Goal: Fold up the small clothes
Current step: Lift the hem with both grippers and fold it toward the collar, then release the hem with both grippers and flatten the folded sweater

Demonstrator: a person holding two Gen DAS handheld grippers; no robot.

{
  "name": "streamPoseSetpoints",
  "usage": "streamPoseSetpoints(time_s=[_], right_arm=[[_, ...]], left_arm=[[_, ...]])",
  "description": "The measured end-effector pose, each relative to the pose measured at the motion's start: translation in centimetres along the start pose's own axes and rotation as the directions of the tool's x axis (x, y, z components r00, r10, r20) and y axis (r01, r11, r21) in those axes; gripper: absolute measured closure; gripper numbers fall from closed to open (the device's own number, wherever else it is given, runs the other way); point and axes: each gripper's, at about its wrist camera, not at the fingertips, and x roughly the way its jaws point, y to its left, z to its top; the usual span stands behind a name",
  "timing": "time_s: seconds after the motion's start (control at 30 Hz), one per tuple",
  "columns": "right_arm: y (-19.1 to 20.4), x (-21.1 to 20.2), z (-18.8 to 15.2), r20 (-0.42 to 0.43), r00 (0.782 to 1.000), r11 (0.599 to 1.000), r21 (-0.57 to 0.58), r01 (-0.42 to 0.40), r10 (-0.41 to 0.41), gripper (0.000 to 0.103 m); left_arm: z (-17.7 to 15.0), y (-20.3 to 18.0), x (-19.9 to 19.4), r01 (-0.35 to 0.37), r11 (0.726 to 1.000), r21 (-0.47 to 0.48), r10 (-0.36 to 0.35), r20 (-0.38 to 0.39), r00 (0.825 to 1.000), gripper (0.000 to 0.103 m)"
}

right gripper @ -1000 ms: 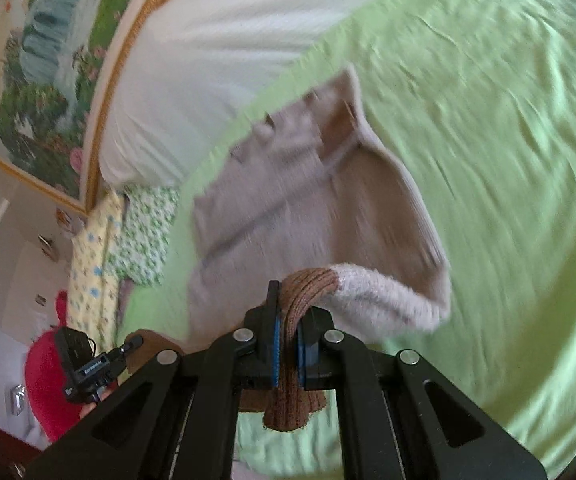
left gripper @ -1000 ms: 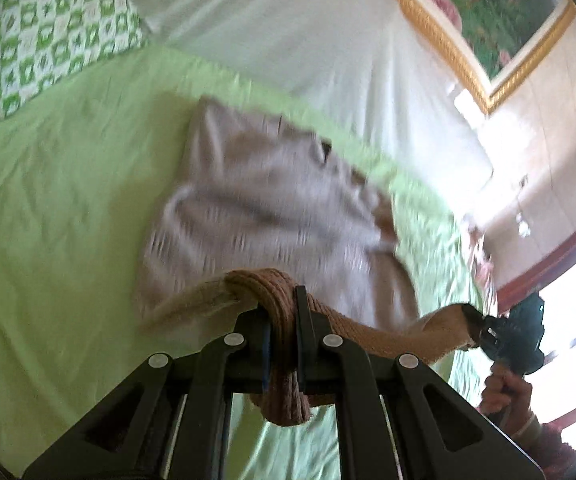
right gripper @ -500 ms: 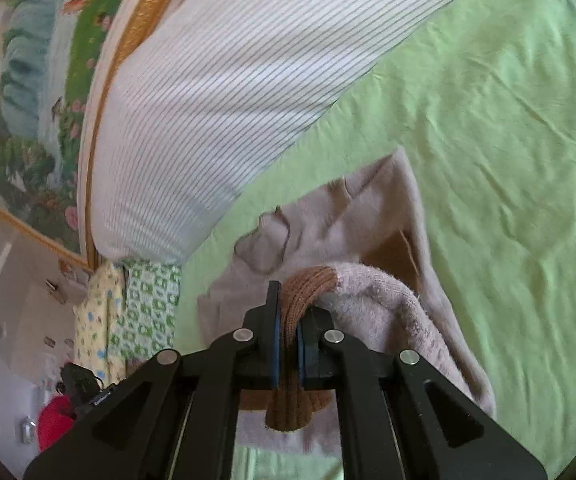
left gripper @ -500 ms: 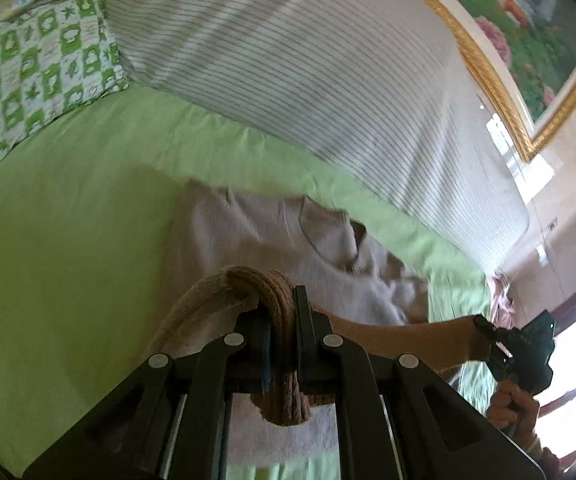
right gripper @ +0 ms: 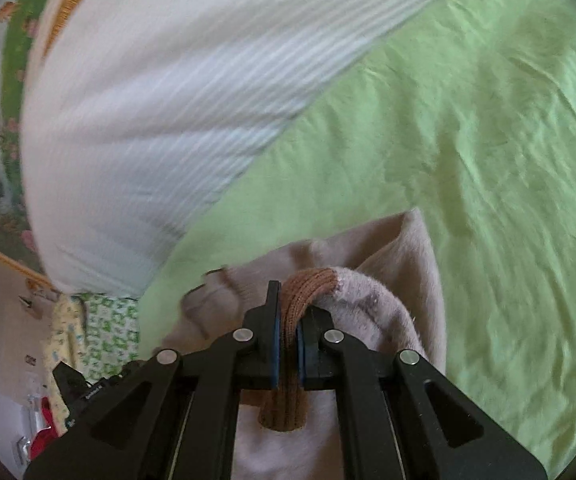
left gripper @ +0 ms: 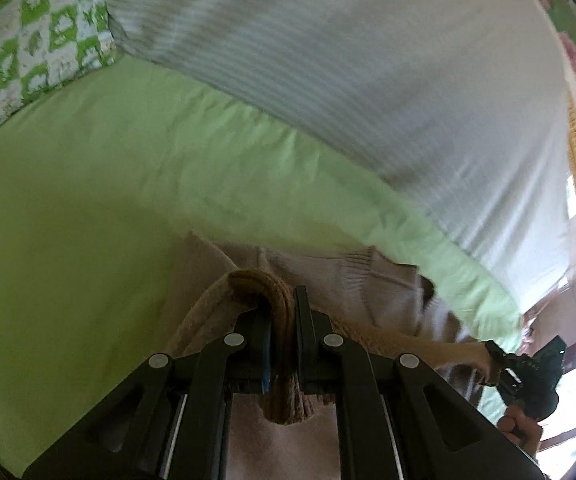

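Beige knit sweater (left gripper: 372,280), brown ribbed hem pinched tight by left gripper (left gripper: 282,320) and right gripper (right gripper: 288,320).

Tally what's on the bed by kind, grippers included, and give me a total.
Sweaters: 1, the beige sweater, brown ribbed hem pinched at both ends.
Sheets: 1, the green sheet.
Striped bolsters: 1, the striped bolster.
Patterned pillows: 1, the green-checked pillow.
Grippers: 2, left gripper, right gripper.
Total: 6
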Motion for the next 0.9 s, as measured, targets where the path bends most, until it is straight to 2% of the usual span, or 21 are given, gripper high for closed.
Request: streamPoseSetpoints(time_s=[0.1,0.17,0.27,0.33,0.57,0.63,0.67,0.73,0.77,0.9], right_arm=[[-1.1,1.6,0.2,-0.025,0.999,0.999,0.034,0.025,-0.025,0.093],[-1.6,2.4,0.5,-0.048,0.998,0.997,0.054,0.050,-0.047,0.093],[-2.1,3.1,0.8,-0.072,0.996,0.994,0.084,0.065,-0.059,0.091],[-1.9,2.9,1.0,-0.065,0.996,0.994,0.087,0.064,-0.058,0.090],[-1.4,1.7,1.5,-0.045,0.998,0.993,0.099,0.058,-0.054,0.085],[-1.2,1.0,1.4,-0.029,0.998,0.993,0.102,0.052,-0.050,0.084],[-1.1,0.7,1.4,-0.020,0.998,0.993,0.103,0.054,-0.052,0.083],[-0.8,-0.3,1.5,0.027,0.997,0.992,0.102,0.075,-0.078,0.069],[-0.7,-0.8,1.5,0.047,0.996,0.991,0.107,0.075,-0.080,0.066],[-0.2,-2.5,1.4,0.081,0.995,0.993,0.106,0.050,-0.059,0.064]], left_arm=[[-0.1,0.2,2.0,-0.037,0.999,0.003,0.038,-0.025,0.999,0.094],[-0.3,0.4,2.7,-0.061,0.998,0.001,0.061,-0.036,0.997,0.089],[-0.3,0.5,3.2,-0.065,0.998,-0.004,0.065,-0.041,0.997,0.088],[-0.2,0.4,3.2,-0.057,0.998,-0.006,0.056,-0.049,0.997,0.081],[0.2,0.0,1.1,-0.037,0.999,-0.025,0.037,-0.023,0.999,0.064],[0.4,-0.2,-0.4,-0.070,0.997,-0.015,0.070,0.021,0.997,0.043],[0.5,-0.2,-1.1,-0.080,0.997,-0.010,0.080,0.043,0.996,0.042],[0.8,-0.2,-2.5,-0.079,0.997,-0.005,0.079,0.065,0.995,0.042],[0.9,-0.1,-3.0,-0.074,0.997,-0.007,0.074,0.067,0.995,0.042],[0.3,-0.1,-4.8,-0.043,0.999,-0.007,0.043,0.067,0.997,0.042]])
